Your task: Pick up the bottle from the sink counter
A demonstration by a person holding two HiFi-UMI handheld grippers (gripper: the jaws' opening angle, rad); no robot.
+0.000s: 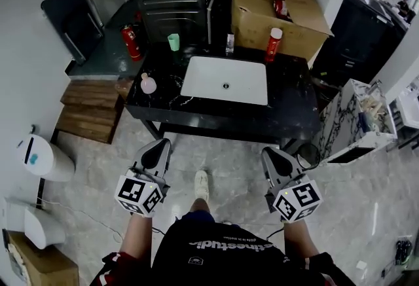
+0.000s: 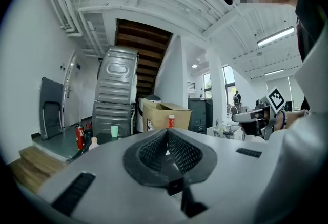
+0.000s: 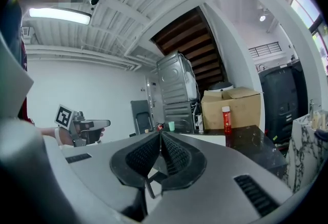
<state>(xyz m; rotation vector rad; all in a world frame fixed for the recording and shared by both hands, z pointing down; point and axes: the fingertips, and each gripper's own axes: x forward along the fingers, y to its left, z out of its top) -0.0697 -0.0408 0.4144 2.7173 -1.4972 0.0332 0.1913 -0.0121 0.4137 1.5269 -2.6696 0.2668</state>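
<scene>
Black marble-patterned sink counter (image 1: pixel 298 105) stands ahead of the person, well apart from both grippers. Open brown cardboard box (image 1: pixel 298 13) sits behind the counter's far right edge. White rectangular basin (image 1: pixel 226 80) is set into the counter's middle. Left gripper (image 1: pixel 162 144) is held low over the pale floor, short of the counter; in the left gripper view its jaws are pressed together with nothing between them (image 2: pixel 167 131). Right gripper (image 1: pixel 269 152) is held level with it, jaws likewise together and empty (image 3: pixel 160 134). Tall red cylindrical bottle with white cap (image 1: pixel 273 44) stands upright at the counter's back right, beside the box. Small pink round-bodied bottle (image 1: pixel 148 84) stands upright on the left part, near the basin's left edge. Pale green cup (image 1: pixel 173 42) stands at the back left corner.
</scene>
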